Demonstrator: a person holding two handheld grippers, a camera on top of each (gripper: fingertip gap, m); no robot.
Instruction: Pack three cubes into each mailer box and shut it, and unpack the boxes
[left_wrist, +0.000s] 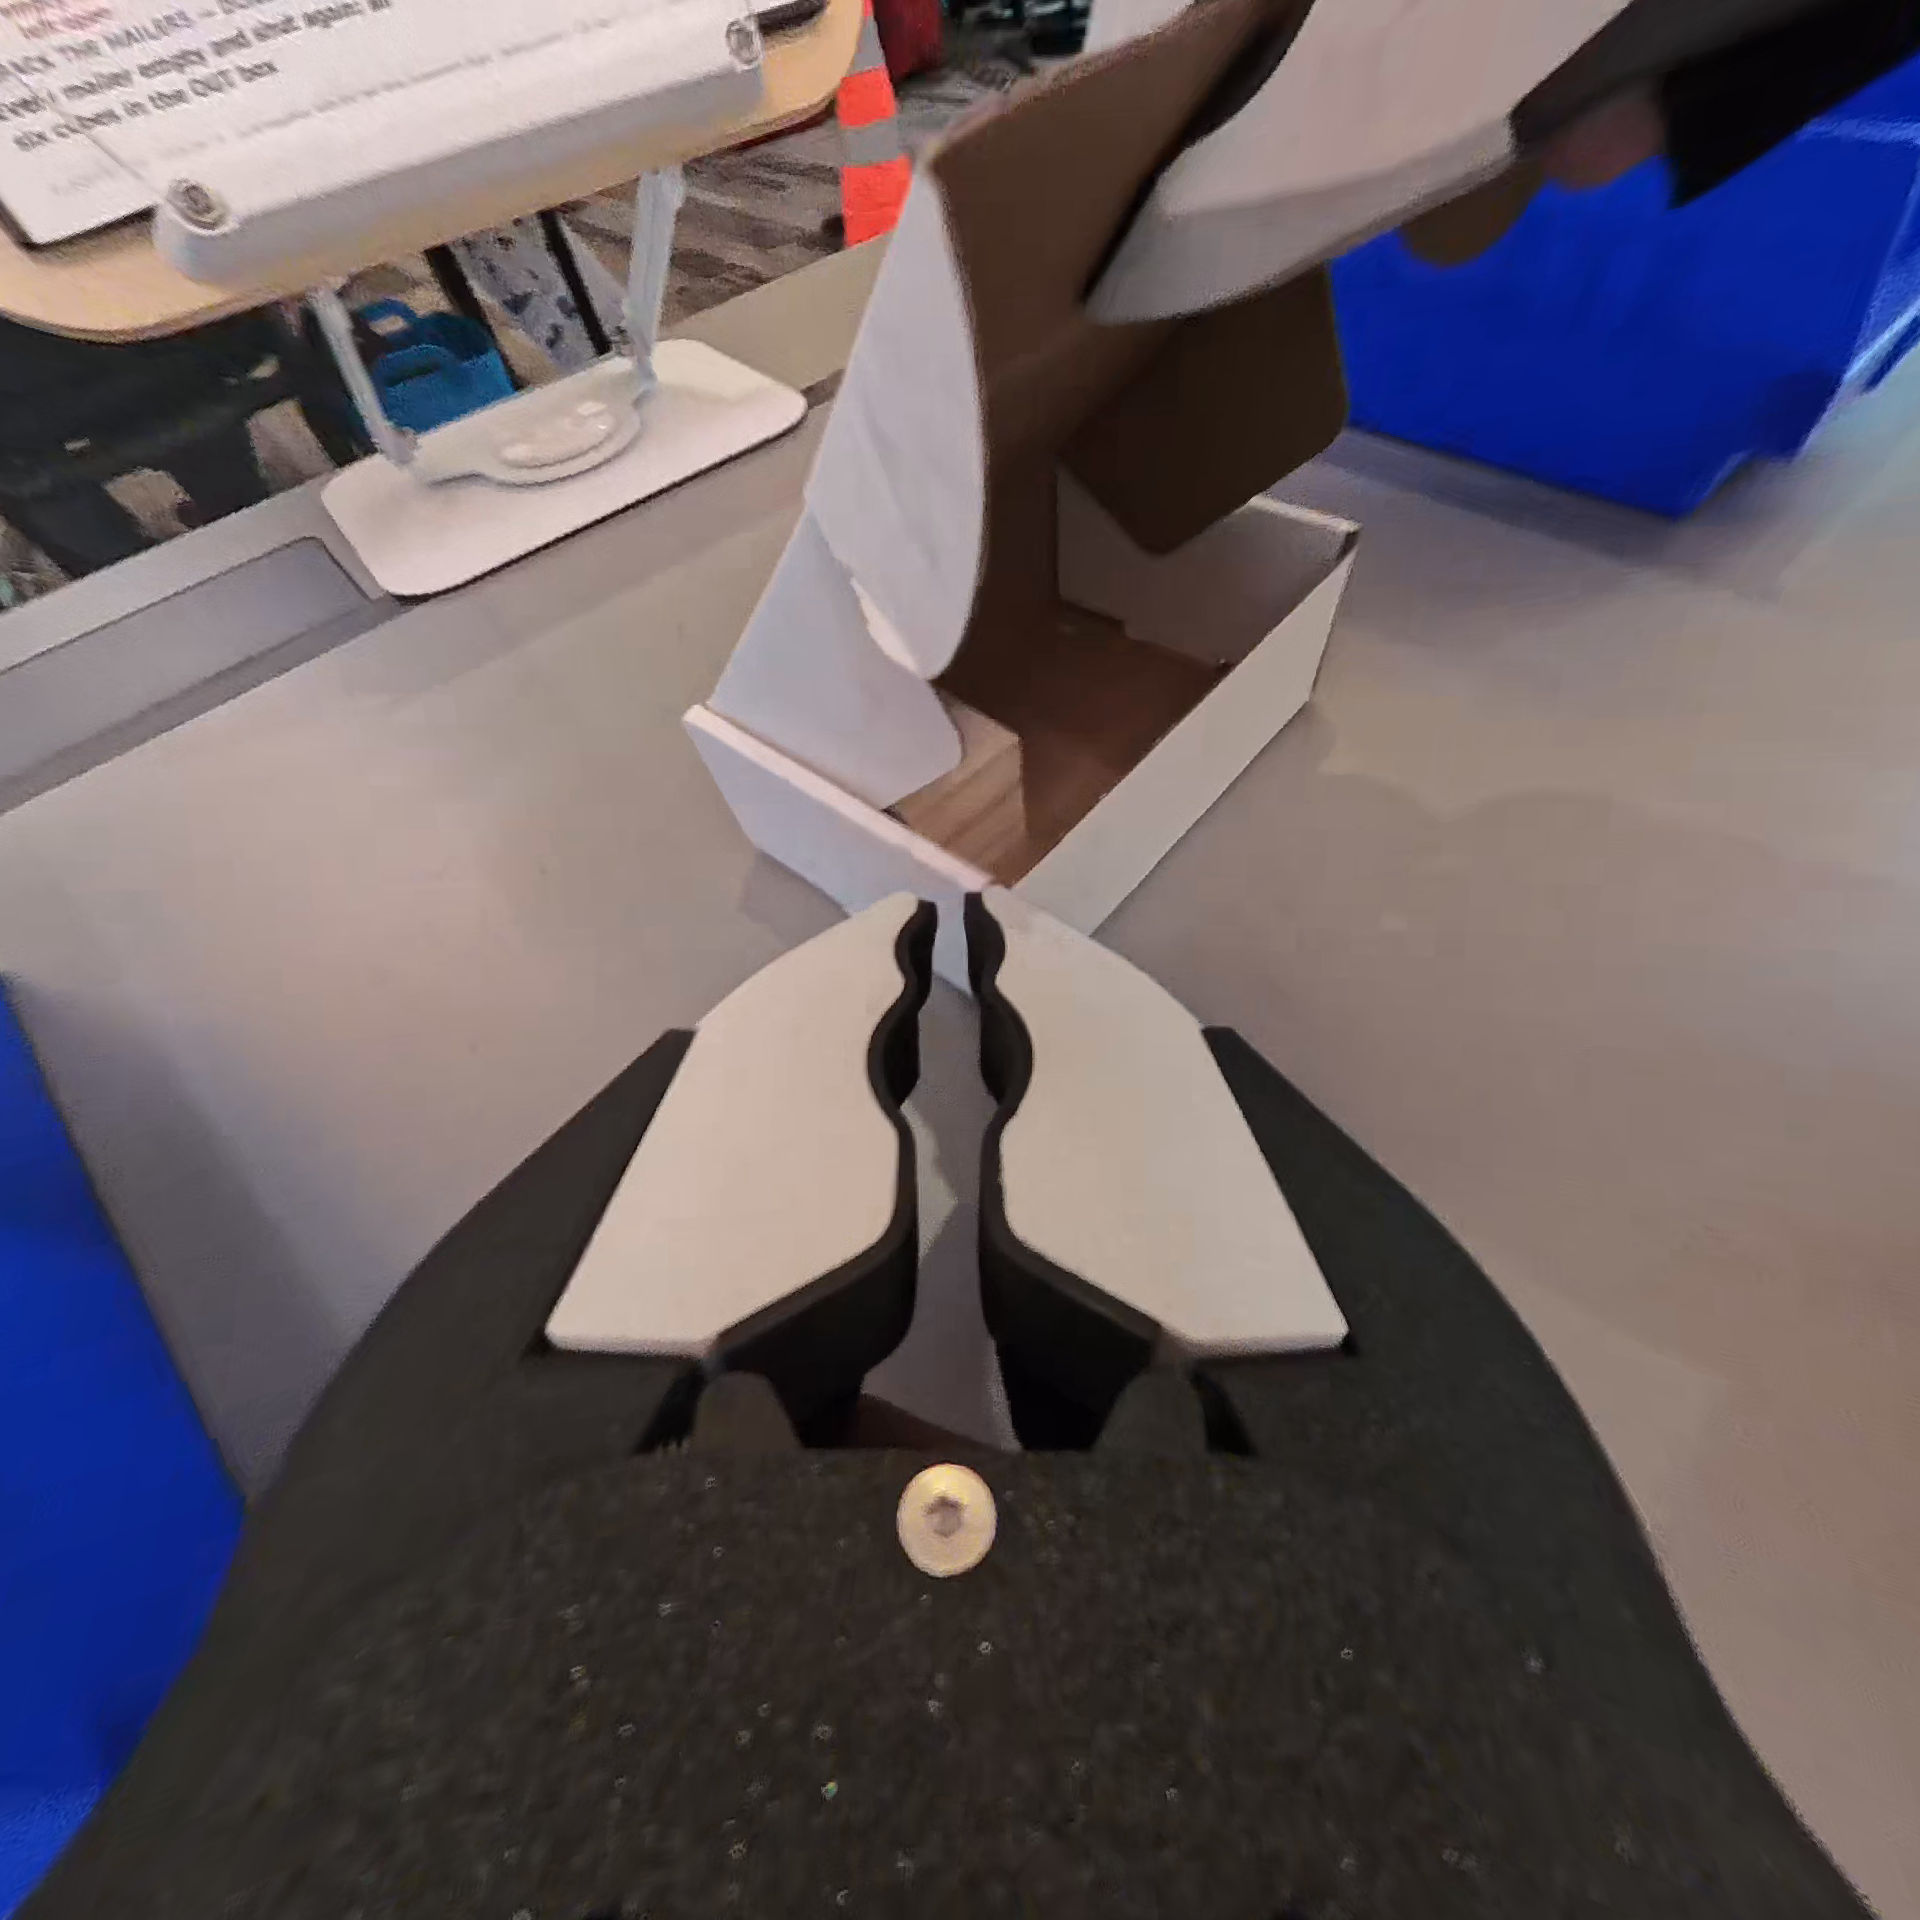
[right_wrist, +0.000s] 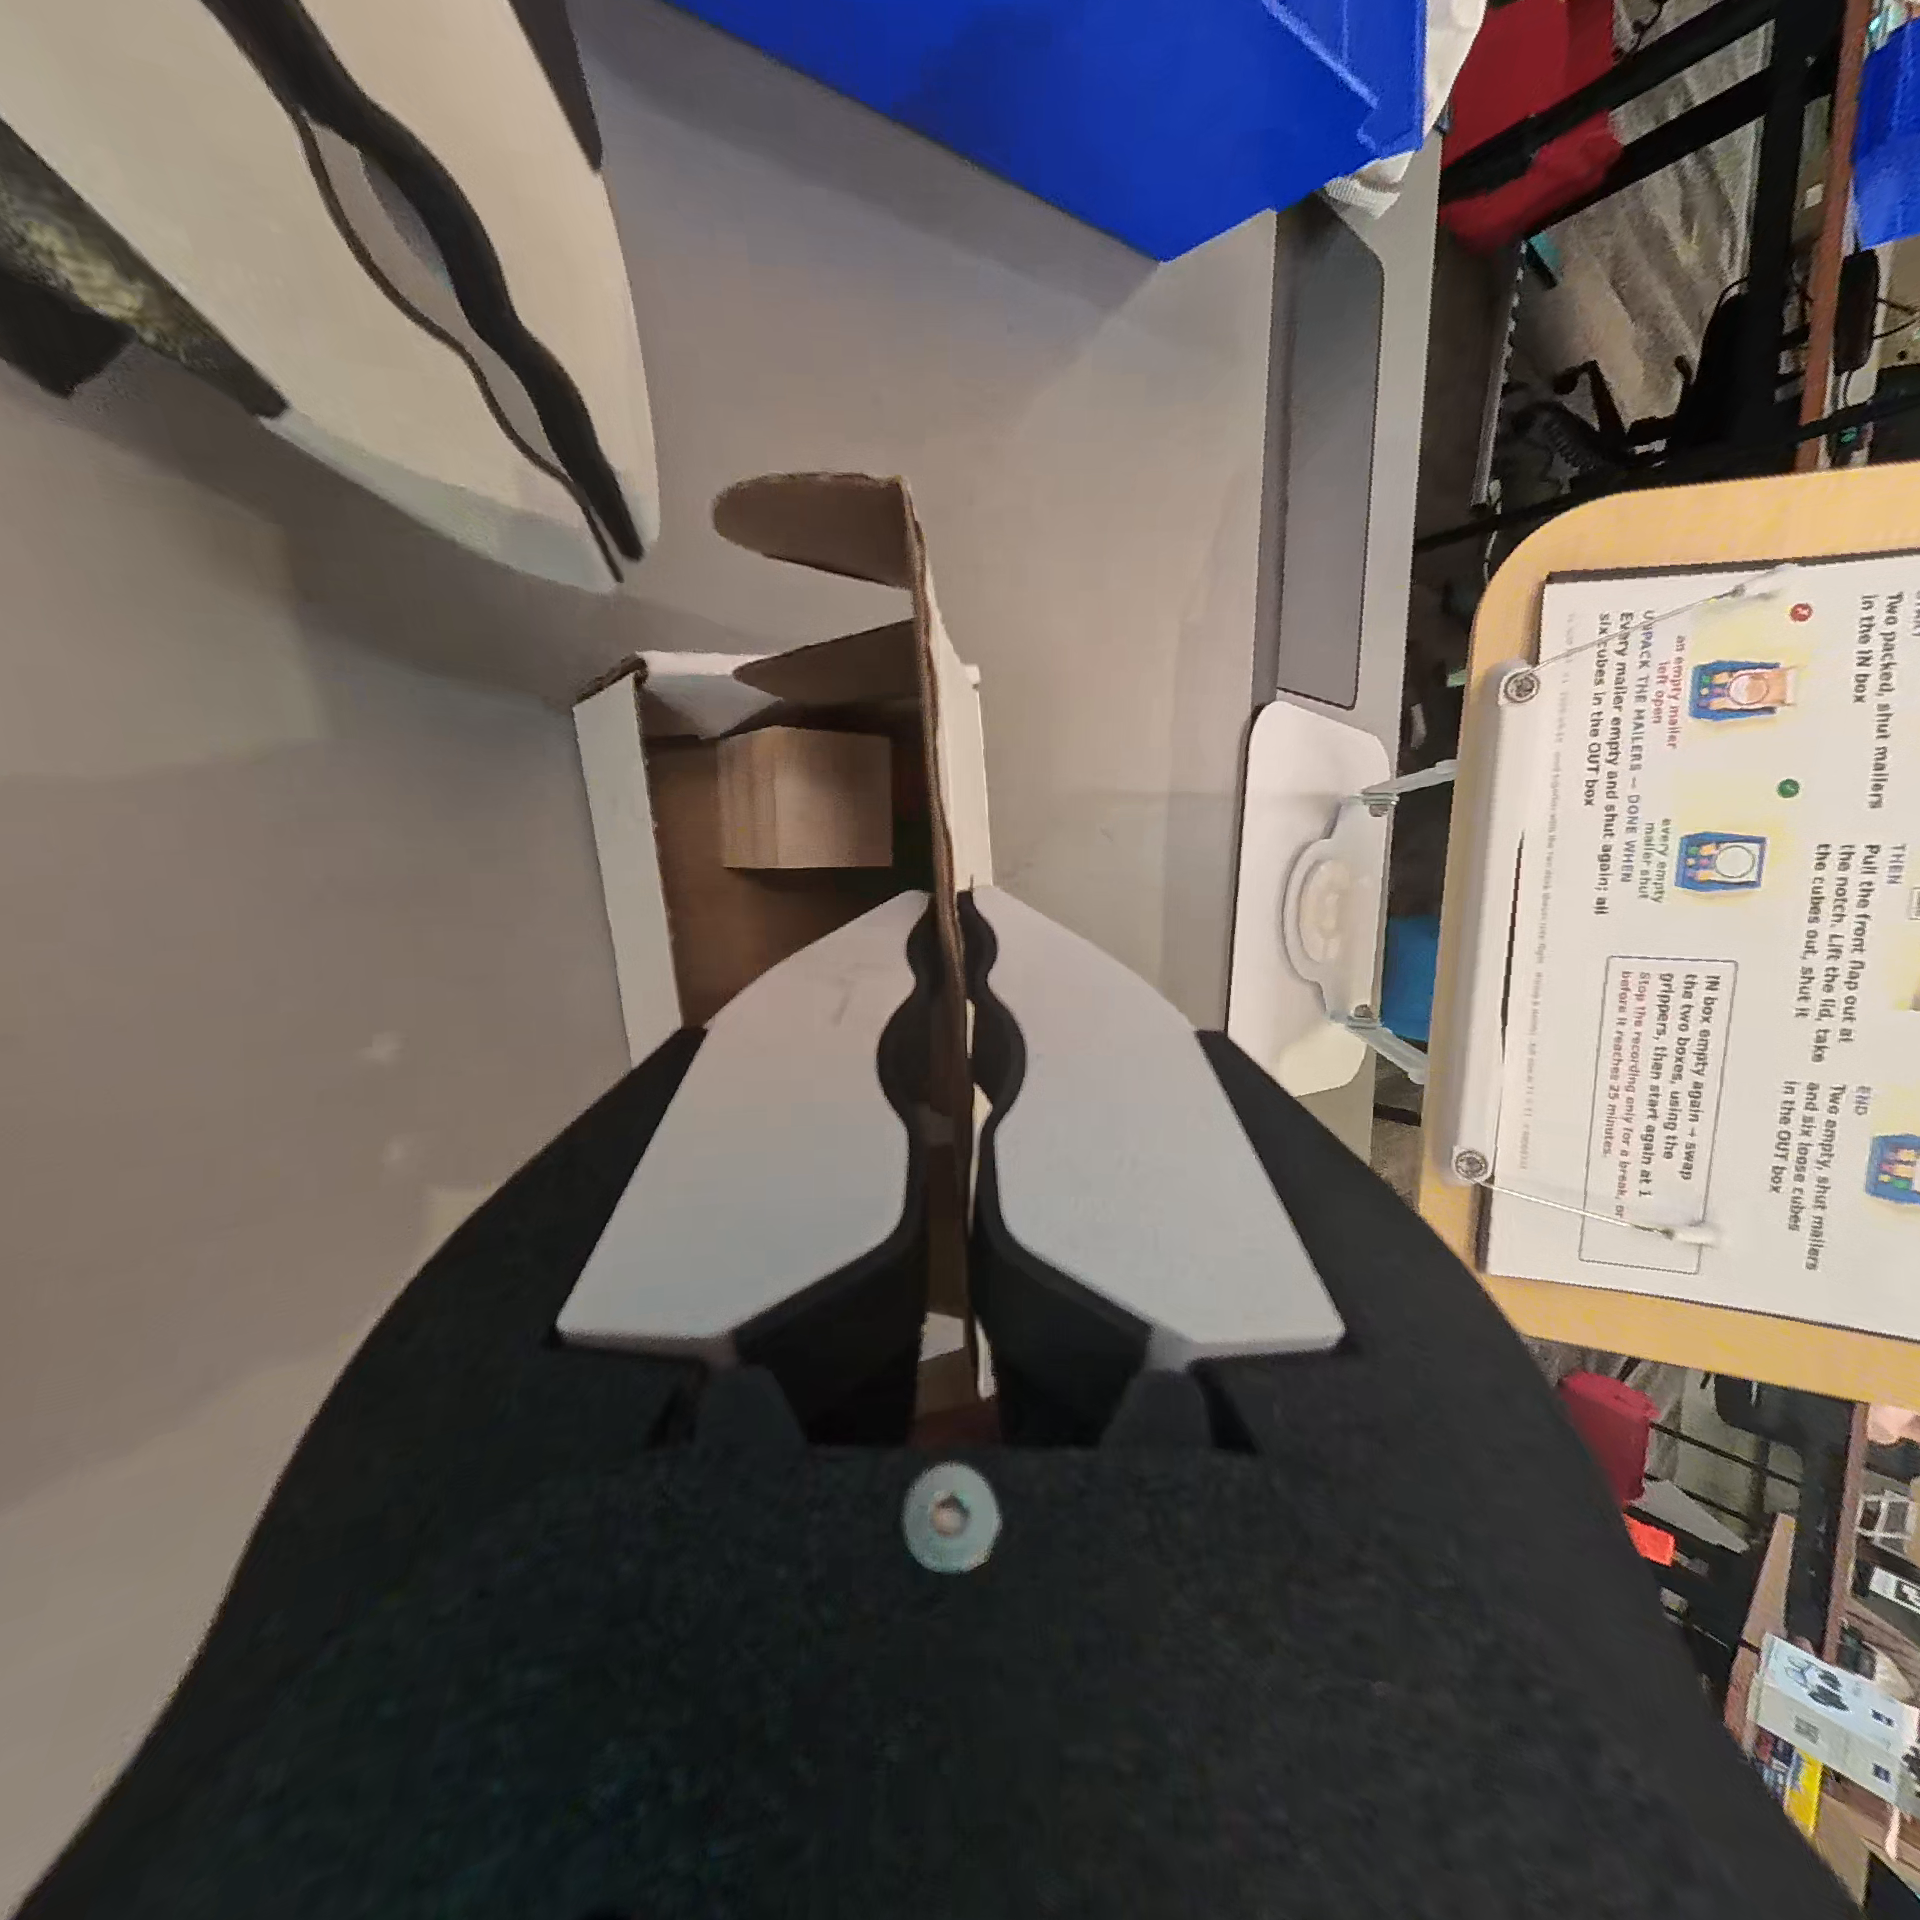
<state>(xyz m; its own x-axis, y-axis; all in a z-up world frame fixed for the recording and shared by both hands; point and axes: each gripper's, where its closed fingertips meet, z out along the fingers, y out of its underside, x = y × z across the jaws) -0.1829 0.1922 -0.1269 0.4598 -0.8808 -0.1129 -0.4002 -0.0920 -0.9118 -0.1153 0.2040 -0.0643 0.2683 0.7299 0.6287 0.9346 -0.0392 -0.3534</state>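
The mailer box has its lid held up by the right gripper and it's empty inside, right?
Not empty. The right wrist view shows a wooden cube inside the mailer box. The rest holds: the right gripper is clamped on the raised lid.

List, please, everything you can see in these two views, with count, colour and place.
mailer box: one, white outside, brown inside, open on the table
lid: one, raised, clamped by the right gripper
cube: one visible, wooden, inside the box
bin: one, blue, behind the box
instruction sheet: one, white, on a stand
table: one, grey
left gripper: nearly closed, empty, at the box's near corner
right gripper: shut on the lid
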